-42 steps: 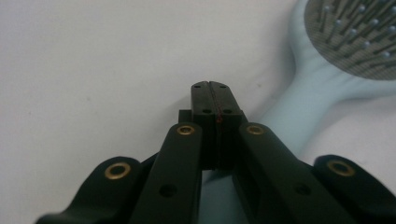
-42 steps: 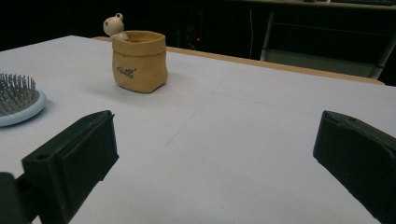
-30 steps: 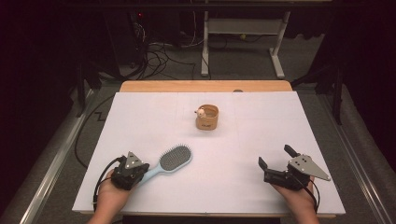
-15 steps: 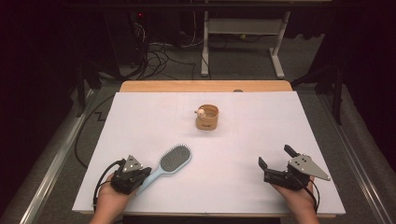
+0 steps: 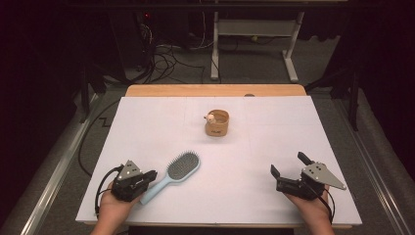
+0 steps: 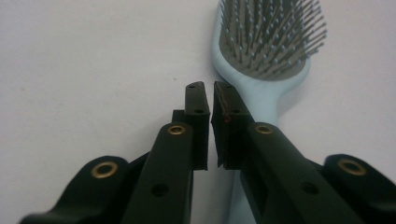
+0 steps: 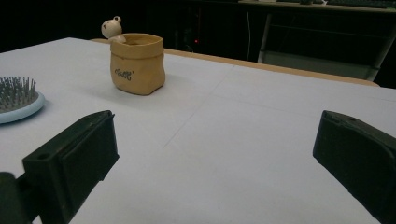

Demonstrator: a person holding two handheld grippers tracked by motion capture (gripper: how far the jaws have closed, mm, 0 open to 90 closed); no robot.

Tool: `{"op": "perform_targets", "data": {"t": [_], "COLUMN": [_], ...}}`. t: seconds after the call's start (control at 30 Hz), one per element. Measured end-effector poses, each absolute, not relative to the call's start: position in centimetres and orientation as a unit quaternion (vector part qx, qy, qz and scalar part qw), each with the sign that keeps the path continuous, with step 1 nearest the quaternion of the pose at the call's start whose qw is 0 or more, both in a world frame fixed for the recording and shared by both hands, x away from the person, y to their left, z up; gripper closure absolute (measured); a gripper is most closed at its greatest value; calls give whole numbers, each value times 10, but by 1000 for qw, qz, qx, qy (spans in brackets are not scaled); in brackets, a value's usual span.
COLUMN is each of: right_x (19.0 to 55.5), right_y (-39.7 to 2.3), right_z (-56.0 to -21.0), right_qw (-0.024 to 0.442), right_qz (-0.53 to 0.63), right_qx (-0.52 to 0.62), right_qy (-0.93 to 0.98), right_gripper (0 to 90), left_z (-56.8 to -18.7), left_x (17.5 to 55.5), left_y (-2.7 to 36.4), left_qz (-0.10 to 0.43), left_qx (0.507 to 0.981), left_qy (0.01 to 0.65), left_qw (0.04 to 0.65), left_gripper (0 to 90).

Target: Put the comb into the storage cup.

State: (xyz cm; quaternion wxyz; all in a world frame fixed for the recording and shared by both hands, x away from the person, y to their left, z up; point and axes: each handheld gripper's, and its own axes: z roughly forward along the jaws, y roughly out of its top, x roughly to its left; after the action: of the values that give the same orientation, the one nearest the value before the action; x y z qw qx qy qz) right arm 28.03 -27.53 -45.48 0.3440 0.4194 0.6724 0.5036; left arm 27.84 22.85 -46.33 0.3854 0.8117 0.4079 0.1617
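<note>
Two grippers rest at the table's (image 5: 293, 127) near edge: the left gripper (image 5: 149, 175), jaws nearly together, beside the brush (image 5: 182, 166) handle (bristles up), the right gripper (image 5: 288, 165) spread wide, facing the pot (image 5: 217, 123).

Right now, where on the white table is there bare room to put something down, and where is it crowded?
The widest bare patch lies between the hairbrush and the right gripper. The far corners, on both sides of the yellow pot, are bare too. It is crowded near the left gripper, whose jaws sit right at the brush handle.
</note>
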Motion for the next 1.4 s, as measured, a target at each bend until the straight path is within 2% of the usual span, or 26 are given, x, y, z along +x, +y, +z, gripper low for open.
{"op": "perform_targets", "data": {"t": [0.07, 0.1, 0.3, 0.53, 0.83, 1.13, 1.3, 1.4], "right_x": [280, 280, 281, 281, 281, 280, 281, 281], "right_y": [-275, -275, -275, -275, -276, -276, -276, -276], "right_z": [-455, -455, -455, -455, -455, -455, -456, -456], "right_qw": [344, 344, 343, 344, 345, 345, 345, 345], "right_qz": [503, 503, 502, 502, 502, 502, 503, 503], "right_qx": [419, 419, 420, 420, 420, 421, 421, 421], "right_qy": [673, 673, 673, 673, 672, 671, 672, 672], "right_gripper": [4, 4, 4, 4, 5, 5, 5, 4], "left_z": [-461, -460, -455, -451, -449, -450, -453, -455], "left_x": [278, 278, 277, 274, 273, 273, 278, 281], "left_y": [232, 234, 244, 245, 245, 244, 244, 243], "left_qz": [168, 171, 182, 198, 212, 217, 195, 186], "left_qx": [803, 799, 773, 768, 760, 755, 759, 759], "left_qy": [409, 409, 416, 401, 391, 385, 385, 387], "left_qw": [400, 407, 443, 459, 473, 484, 487, 489], "left_gripper": [775, 775, 568, 476, 299, 216, 153, 43]}}
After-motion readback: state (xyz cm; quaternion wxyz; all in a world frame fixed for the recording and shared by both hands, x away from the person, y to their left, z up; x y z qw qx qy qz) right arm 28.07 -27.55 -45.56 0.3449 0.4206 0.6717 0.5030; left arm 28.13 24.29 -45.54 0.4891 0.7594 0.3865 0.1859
